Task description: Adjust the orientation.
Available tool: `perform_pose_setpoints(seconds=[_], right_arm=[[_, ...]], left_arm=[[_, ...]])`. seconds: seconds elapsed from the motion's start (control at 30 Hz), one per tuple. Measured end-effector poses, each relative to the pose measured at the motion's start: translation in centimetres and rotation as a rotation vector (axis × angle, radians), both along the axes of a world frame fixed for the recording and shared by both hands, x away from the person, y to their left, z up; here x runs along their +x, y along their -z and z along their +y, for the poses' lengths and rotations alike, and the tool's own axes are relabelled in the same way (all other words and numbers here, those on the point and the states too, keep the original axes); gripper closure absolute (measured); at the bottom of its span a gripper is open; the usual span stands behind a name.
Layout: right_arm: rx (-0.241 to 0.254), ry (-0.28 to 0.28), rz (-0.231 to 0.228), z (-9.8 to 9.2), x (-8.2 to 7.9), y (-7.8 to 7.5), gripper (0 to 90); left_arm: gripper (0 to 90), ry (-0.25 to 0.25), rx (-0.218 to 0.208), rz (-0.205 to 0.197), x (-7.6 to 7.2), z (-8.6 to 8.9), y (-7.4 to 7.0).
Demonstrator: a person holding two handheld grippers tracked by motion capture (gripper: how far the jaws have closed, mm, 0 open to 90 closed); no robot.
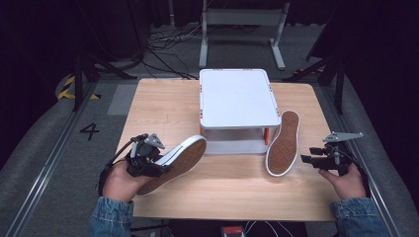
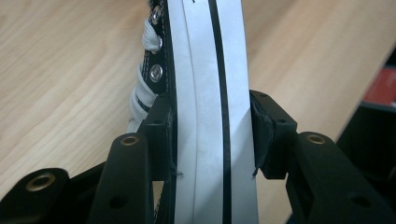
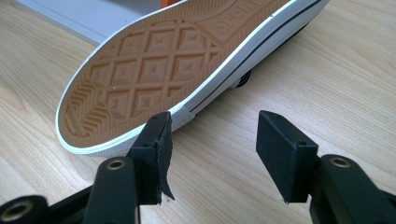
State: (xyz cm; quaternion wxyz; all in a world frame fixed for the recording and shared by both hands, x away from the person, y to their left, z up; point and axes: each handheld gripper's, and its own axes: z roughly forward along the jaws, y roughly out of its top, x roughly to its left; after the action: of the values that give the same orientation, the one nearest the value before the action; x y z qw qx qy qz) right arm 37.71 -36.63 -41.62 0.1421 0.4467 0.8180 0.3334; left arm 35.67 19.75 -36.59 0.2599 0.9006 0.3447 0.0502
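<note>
A sneaker (image 1: 173,163) is held by the left gripper (image 1: 148,160) near the desk's (image 1: 237,190) front-left corner. In the left gripper view its jaws are seen closed about halfway, pressed against the white rubber sidewall of the sneaker (image 2: 210,112), one pad on the sole side and one on the laced upper side. In the high view the shoe is seen tilted, tan sole facing up and toe pointing toward the white stand (image 1: 238,98) at the middle of the desk.

A second sneaker (image 1: 283,143) is propped on its side against the stand's right leg, sole outward, toward the desk's right edge. The right gripper (image 1: 316,157) is held just beside it; in the right gripper view its jaws are seen wide open with nothing between them, the left pad close to the heel rim of that second sneaker (image 3: 154,65).

The grip is judged to be the main risk: smooth rubber is pinched at one end only, so the long shoe could pivot or slip out if swung quickly. The toe could also be knocked against the stand. The propped shoe could be tipped flat if its heel is nudged before the open jaws are closed on it.
</note>
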Motion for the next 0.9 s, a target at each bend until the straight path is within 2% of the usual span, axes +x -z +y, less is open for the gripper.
perform_pose_setpoints(seconds=[0.03, 0.1, 0.17, 0.2, 0.23, 0.27, 0.33, 0.37, 0.53, 0.63, 0.67, 0.77, 0.8, 0.83, 0.9], right_arm=[[0.005, 0.003, 0.003, 0.0, 0.0, 0.0, 46.8], [0.005, 0.003, 0.009, -0.1, 0.0, 0.2, 46.8], [0.004, 0.002, 0.010, -0.1, 0.0, 0.2, 46.9], [0.000, 0.000, 0.008, 0.0, 0.0, 0.2, 46.9], [0.002, 0.002, 0.010, 0.1, 0.0, 0.2, 46.9], [0.001, 0.002, 0.009, 0.1, 0.0, 0.2, 46.8], [0.002, 0.000, 0.008, 0.0, 0.0, 0.3, 46.9], [0.002, 0.000, 0.008, 0.0, 0.0, 0.3, 46.9], [-0.002, -0.001, 0.013, 0.0, 0.0, 0.4, 46.9], [-0.002, -0.001, 0.018, 0.1, 0.0, 0.4, 46.9], [-0.003, -0.002, 0.017, 0.1, 0.0, 0.5, 46.9], [-0.003, -0.002, 0.017, 0.0, -0.1, 0.5, 46.9], [-0.002, -0.002, 0.016, 0.0, -0.1, 0.5, 46.8], [-0.002, -0.002, 0.016, 0.0, -0.1, 0.5, 46.9], [-0.006, -0.004, 0.015, 0.0, 0.0, 0.6, 46.8]], left_arm=[[57.0, -0.019, 0.000, 0.005, 0.4, 0.2, 0.1], [56.9, -0.085, -0.026, 0.008, 1.4, 0.5, 0.5], [56.9, -0.104, -0.031, 0.008, 1.7, 0.6, 0.6], [56.9, -0.147, -0.034, 0.003, 2.3, 0.9, 0.7], [56.9, -0.147, -0.034, 0.003, 2.3, 0.9, 0.7], [56.9, -0.208, -0.034, -0.010, 2.8, 1.2, 0.8], [56.8, -0.265, -0.027, -0.021, 3.4, 1.4, 0.8], [56.8, -0.265, -0.027, -0.021, 3.4, 1.4, 0.8], [56.5, -0.375, -0.012, -0.041, 4.9, 1.6, 1.7], [56.2, -0.414, 0.027, -0.045, 5.4, 1.4, 2.3], [55.9, -0.422, 0.042, -0.036, 5.5, 1.2, 2.5], [54.9, -0.414, 0.104, -0.004, 5.8, 0.4, 3.4], [54.3, -0.416, 0.115, -0.007, 5.7, 0.1, 3.5], [53.9, -0.406, 0.145, -0.008, 5.6, -0.3, 3.6], [51.3, -0.400, 0.197, 0.015, 5.6, -0.7, 3.8]])
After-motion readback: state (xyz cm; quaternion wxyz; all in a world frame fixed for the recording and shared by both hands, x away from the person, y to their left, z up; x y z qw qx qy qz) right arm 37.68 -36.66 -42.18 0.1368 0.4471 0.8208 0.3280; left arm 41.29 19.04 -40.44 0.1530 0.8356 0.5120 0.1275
